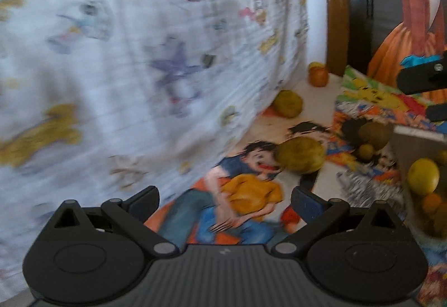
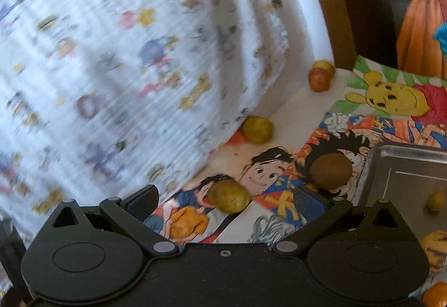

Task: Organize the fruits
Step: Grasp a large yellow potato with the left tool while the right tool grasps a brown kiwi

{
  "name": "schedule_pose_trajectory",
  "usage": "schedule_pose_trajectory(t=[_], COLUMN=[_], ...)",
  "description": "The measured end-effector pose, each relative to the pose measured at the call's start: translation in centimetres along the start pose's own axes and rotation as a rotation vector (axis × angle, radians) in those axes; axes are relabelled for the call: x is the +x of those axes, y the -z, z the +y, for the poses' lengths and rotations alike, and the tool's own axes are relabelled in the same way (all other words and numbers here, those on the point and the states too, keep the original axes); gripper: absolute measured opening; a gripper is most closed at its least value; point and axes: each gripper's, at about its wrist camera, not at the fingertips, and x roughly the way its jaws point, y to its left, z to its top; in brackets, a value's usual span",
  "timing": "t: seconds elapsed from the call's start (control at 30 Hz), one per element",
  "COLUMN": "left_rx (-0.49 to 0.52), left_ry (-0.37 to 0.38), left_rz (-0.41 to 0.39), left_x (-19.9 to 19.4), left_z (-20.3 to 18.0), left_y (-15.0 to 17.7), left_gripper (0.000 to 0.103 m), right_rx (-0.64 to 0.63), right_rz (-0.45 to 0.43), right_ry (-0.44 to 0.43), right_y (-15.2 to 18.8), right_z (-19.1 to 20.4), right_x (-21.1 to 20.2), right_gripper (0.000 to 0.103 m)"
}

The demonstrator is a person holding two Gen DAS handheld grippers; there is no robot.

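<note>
Loose fruits lie on a cartoon-printed mat (image 2: 279,167). A yellow-green fruit (image 2: 232,192) (image 1: 300,156) rests just ahead of my right gripper (image 2: 226,199), which is open and empty, and in line with its gap. A brown kiwi (image 2: 331,170) (image 1: 374,133) lies to the right beside the metal tray (image 2: 405,161). Farther back are another yellow-green fruit (image 2: 258,129) (image 1: 287,103) and an orange fruit (image 2: 320,80) (image 1: 318,75). The tray (image 1: 405,144) holds a lemon (image 1: 423,177) and other fruit. My left gripper (image 1: 225,202) is open and holds nothing.
A white cartoon-print cloth (image 1: 125,55) (image 2: 125,55) hangs close along the left, blurred. A brown wooden post (image 1: 338,13) stands at the back, with orange-red fabric (image 1: 413,35) to its right. A black gripper part (image 1: 419,79) juts in at the right edge.
</note>
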Motion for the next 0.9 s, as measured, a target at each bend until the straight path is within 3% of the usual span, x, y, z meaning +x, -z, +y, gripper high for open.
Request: schedule_pose_trajectory(t=[0.23,0.43,0.67,0.77,0.9], left_rx=[-0.073,-0.099,-0.069,-0.073,-0.087], left_ry=[0.121,0.178,0.21,0.22,0.245], left_rz=[0.034,0.055,0.042,0.051,0.06], left_x=[5.4,8.8,11.0,11.6,12.2], left_z=[-1.5,-2.8,-4.2,-4.4,-4.4], left_y=[-1.3,-1.9,-2.2,-2.1,-2.1], left_gripper=[0.103,0.103,0.102,0.097,0.092], right_rx=[0.185,0.241,0.224,0.231,0.233], right_rz=[0.103,0.18,0.216,0.227,0.218], right_ry=[0.04,0.054,0.097,0.111,0.106], right_y=[-1.3,-0.6,-0.1,0.2,0.5], right_z=[-5.6,-8.0,-8.9,-9.3,-9.6], right_x=[4.8,8.6,11.3,12.1,12.5], right_gripper=[0.102,0.095,0.076,0.066,0.061])
